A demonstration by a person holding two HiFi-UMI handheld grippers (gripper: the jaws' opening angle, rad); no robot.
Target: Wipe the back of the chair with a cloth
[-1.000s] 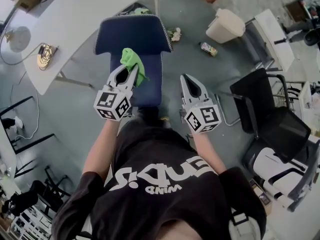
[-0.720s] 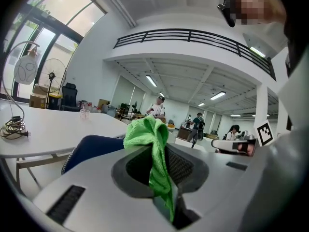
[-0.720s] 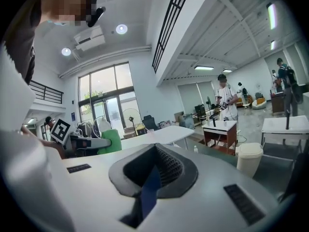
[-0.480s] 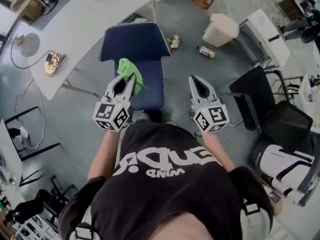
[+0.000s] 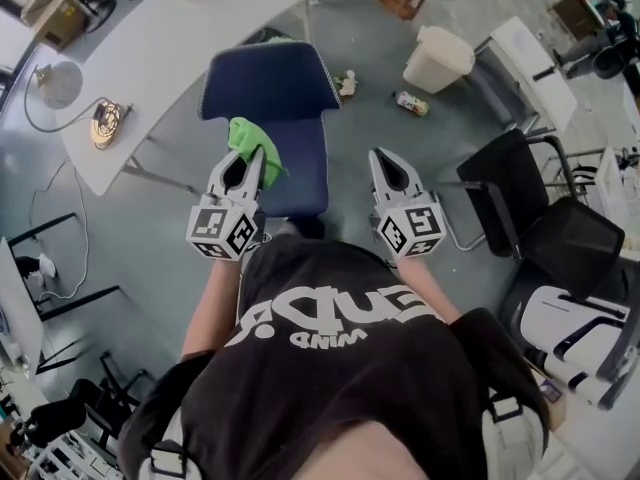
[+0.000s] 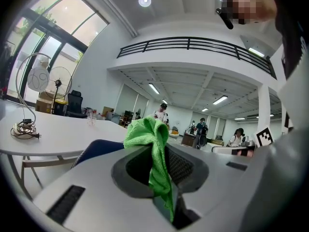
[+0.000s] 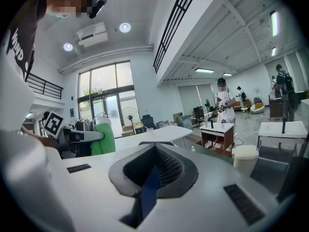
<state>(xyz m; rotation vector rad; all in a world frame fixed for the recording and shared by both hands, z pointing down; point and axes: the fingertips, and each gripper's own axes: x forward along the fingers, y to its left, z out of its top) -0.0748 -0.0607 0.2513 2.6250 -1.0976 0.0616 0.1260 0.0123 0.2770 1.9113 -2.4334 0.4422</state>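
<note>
The left tongs (image 5: 256, 154) are clamped on a green cloth (image 5: 245, 136). In the left gripper view the cloth hangs down through the gap between the two jaws and bunches up in a loose fold above their tips. The jaws stand as near together as the pinched fabric allows.

The right tongs (image 5: 378, 155) are pressed together at the tips and hold nothing; in the right gripper view only a sliver of blue shows through the hollow behind the tips. They are level with the left tongs, to their right and well apart from them.

In the head view the cloth lies over the left edge of a blue chair (image 5: 268, 80), where its wide far part meets the narrow near part. Whether the cloth touches the upholstery cannot be told. The right tongs hover just off the chair's right edge, over the grey floor (image 5: 380, 108).

Far and to the left runs a white tabletop (image 5: 180, 43) carrying a coiled cable (image 5: 106, 123). Far to the right stands a beige bin (image 5: 438, 58), and a black chair (image 5: 545, 223) is at the right.
</note>
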